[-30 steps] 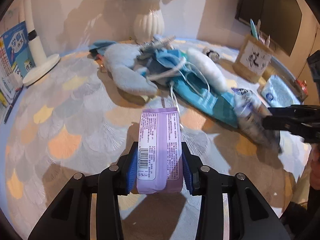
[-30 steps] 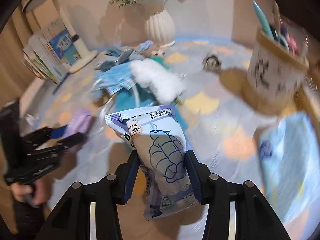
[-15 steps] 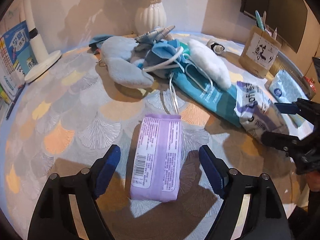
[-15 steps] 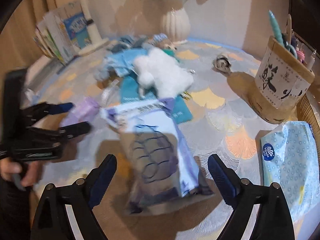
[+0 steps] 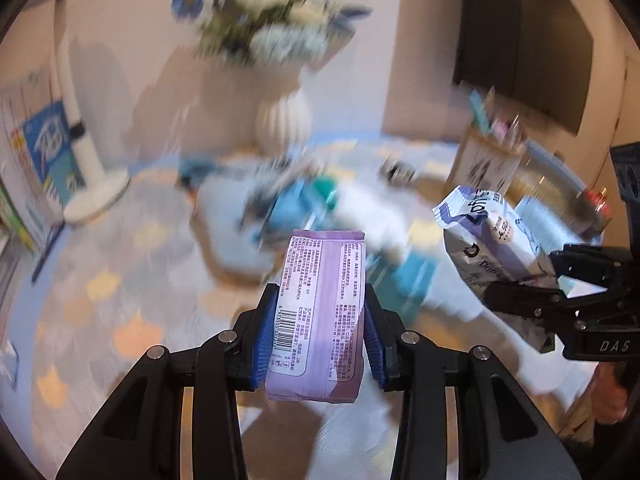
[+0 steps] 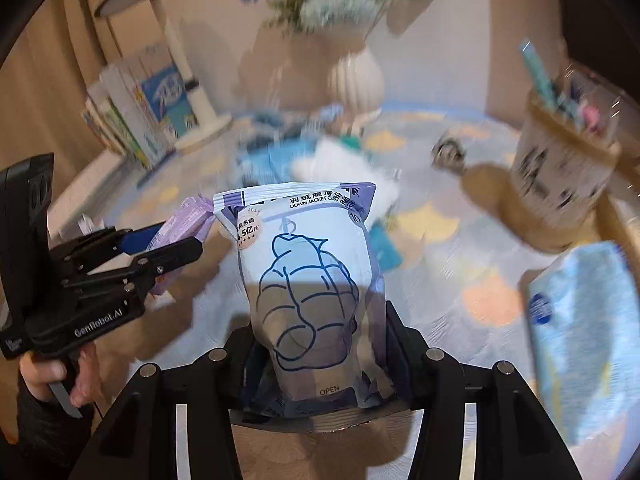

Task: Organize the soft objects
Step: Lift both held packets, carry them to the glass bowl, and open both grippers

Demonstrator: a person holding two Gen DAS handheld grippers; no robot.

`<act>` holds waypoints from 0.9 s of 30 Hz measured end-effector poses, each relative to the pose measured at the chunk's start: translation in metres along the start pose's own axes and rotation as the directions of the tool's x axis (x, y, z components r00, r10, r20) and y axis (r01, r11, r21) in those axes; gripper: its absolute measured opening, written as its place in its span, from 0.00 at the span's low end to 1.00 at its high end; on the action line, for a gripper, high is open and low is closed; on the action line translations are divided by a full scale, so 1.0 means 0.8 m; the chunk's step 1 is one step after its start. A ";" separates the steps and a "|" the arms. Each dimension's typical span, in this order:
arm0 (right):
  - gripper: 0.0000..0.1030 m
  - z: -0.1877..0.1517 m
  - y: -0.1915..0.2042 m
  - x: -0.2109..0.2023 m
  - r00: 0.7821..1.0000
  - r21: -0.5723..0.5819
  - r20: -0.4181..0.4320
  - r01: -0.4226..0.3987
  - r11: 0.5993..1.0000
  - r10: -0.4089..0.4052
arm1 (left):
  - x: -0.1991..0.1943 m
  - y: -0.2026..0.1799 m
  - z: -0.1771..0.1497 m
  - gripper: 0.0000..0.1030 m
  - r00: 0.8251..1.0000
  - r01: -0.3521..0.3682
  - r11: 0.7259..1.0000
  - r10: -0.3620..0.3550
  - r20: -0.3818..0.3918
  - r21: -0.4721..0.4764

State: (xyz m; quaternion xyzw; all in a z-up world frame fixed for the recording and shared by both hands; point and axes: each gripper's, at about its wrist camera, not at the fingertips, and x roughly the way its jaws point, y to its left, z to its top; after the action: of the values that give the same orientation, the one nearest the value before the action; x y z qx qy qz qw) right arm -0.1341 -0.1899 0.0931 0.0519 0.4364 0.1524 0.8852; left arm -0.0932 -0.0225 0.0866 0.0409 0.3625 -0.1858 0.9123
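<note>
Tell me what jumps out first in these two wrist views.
The left gripper is closing on a purple wipes pack, dead centre of its view. The right gripper is closing on a down-jacket wipes pouch, filling the middle of its own view. Behind both, blurred, a white vase of blue flowers stands at the table's far edge.

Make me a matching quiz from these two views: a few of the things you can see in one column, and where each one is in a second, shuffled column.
Things:
1. flat lilac plastic packet with a barcode
2. pale blue and purple wipes pouch with a jacket drawing
3. white ribbed vase of blue and white flowers
4. light blue dotted tissue pack

Places:
A. standing at the back, by the wall
B. between the pads of the left gripper
C. lying on the tablecloth, at the right edge of the right wrist view
D. between the pads of the right gripper

Pairs: 1-B, 2-D, 3-A, 4-C
</note>
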 end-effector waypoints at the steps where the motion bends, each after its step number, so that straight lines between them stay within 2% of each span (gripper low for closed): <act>1: 0.50 0.006 -0.001 -0.014 1.000 0.002 0.025 0.016 1.000 -0.016 | -0.003 -0.004 0.010 0.35 1.000 0.008 1.000 -0.008 0.019 0.002; 4: 0.50 0.024 -0.011 -0.057 0.992 0.010 0.096 0.081 0.997 -0.082 | -0.013 -0.026 0.049 0.35 0.994 0.013 1.000 -0.013 0.105 0.005; 9: 0.50 0.057 -0.082 -0.141 0.946 0.135 0.208 0.223 0.965 -0.248 | -0.016 -0.088 0.133 0.35 0.973 0.075 0.997 -0.080 0.216 0.030; 11: 0.50 0.065 -0.123 -0.168 0.913 0.221 0.227 0.290 0.931 -0.338 | -0.012 -0.124 0.167 0.35 0.962 0.108 0.992 -0.122 0.243 0.072; 13: 0.50 0.069 -0.167 -0.187 0.889 0.311 0.223 0.323 0.894 -0.399 | -0.003 -0.162 0.193 0.35 0.955 0.140 0.983 -0.166 0.245 0.123; 16: 0.50 0.065 -0.244 -0.204 0.854 0.440 0.167 0.382 0.812 -0.493 | 0.018 -0.216 0.214 0.35 0.949 0.193 0.965 -0.230 0.217 0.178; 17: 0.50 0.064 -0.262 -0.207 0.848 0.466 0.147 0.394 0.792 -0.509 | 0.028 -0.235 0.216 0.35 0.946 0.212 0.958 -0.251 0.203 0.194; 21: 0.50 0.047 -0.339 -0.210 0.852 0.572 0.077 0.388 0.723 -0.518 | 0.076 -0.307 0.208 0.35 0.941 0.280 0.927 -0.316 0.118 0.250; 25: 0.50 0.036 -0.379 -0.202 0.854 0.601 0.021 0.404 0.690 -0.519 | 0.110 -0.372 0.191 0.35 0.948 0.280 0.904 -0.313 0.055 0.324; 27: 0.51 0.035 -0.391 -0.196 0.859 0.608 0.009 0.402 0.685 -0.512 | 0.128 -0.393 0.190 0.39 0.945 0.294 0.889 -0.325 0.031 0.350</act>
State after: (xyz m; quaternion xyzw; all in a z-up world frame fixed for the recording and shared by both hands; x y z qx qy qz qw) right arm -0.1318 -0.5349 0.1588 0.2247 0.3795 -0.2216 0.8697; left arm -0.0425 -0.3776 0.1475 0.1313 0.2859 -0.3903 0.8653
